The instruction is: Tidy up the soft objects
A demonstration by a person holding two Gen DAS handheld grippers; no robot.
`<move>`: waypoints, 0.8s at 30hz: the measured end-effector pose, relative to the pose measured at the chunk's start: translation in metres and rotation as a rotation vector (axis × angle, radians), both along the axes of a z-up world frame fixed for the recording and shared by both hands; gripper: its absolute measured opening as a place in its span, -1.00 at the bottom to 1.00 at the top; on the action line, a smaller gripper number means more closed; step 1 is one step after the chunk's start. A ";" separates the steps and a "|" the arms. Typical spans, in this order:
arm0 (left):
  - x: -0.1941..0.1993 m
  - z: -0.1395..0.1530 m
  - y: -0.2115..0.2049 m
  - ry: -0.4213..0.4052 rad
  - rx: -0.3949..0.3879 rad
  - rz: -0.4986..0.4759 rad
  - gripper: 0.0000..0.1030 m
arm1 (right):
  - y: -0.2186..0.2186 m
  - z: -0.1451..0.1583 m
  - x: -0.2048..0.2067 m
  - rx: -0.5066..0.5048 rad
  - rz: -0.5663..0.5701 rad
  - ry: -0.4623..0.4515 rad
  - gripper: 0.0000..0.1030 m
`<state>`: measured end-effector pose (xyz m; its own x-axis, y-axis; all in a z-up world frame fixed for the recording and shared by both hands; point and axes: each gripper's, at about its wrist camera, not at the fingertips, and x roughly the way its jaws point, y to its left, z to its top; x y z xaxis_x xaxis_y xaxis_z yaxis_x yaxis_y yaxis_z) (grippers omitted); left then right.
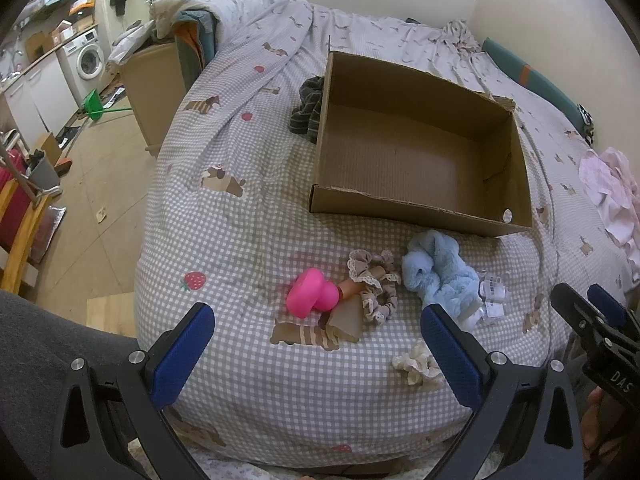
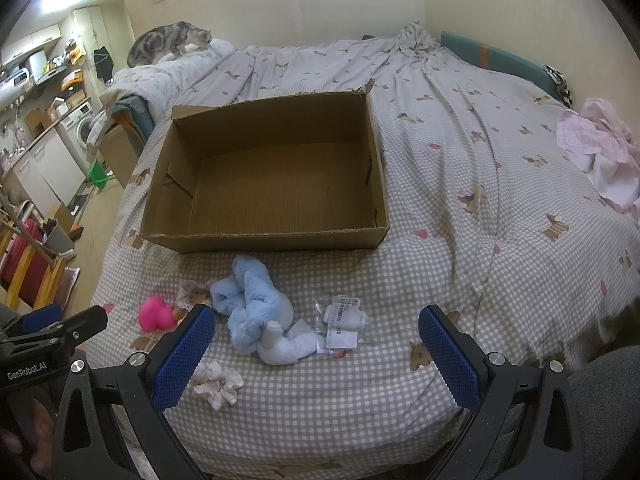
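Both tools are held spread wide with nothing gripped: the left gripper (image 1: 318, 356) above the bed's near edge, the right gripper (image 2: 316, 356) next to it. Nearest lies a cream frilly scrunchie (image 2: 218, 384), then a fluffy pale-blue plush piece (image 2: 256, 312), a clear packet with white labels (image 2: 342, 322), a bright pink rubbery toy (image 1: 312, 294) and a beige lace-trimmed scrunchie (image 1: 374, 284). All are scattered on the grey checked dog-print bedspread (image 2: 440, 208), short of the empty brown cardboard box (image 2: 264, 236). The nearest scrunchie is probably best pinched mid-bunch, then lifted clear over the box wall. "GenRobot.AI" and "DAS" can be read on the tools; the packet print is too small.
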<state>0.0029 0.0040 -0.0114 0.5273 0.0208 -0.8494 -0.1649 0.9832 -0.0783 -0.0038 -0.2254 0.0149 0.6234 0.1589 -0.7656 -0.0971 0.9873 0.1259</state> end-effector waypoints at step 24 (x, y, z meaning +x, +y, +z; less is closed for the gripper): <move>0.000 -0.001 -0.001 0.004 -0.001 0.001 1.00 | 0.002 -0.001 0.000 -0.005 0.004 0.002 1.00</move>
